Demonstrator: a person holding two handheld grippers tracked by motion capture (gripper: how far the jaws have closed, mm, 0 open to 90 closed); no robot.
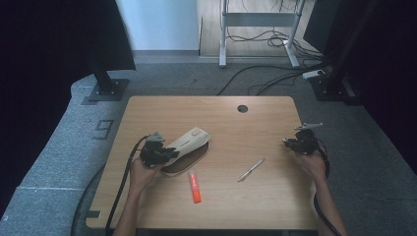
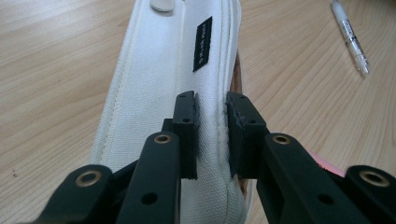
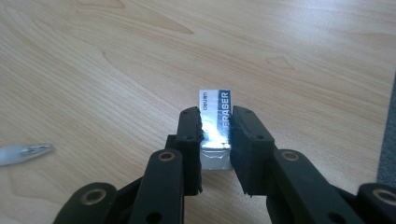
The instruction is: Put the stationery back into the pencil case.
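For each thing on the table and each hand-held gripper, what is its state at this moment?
Left hand-held gripper: shut on the pencil case's flap.
Pencil case: lies on the table, flap pinched and raised, brown inside showing.
Right hand-held gripper: shut on the eraser.
Eraser: in its sleeve, clamped between the jaws.
Pen: lies loose on the table.
Orange marker: lies loose, capped.

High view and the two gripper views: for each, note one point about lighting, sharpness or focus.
High view: dim and soft, dark at both upper corners, the table evenly lit. Left gripper view: bright, the white pencil case weave crisp, the pen a little softer. Right gripper view: the eraser lettering readable, the pen tip at the left edge blurred.
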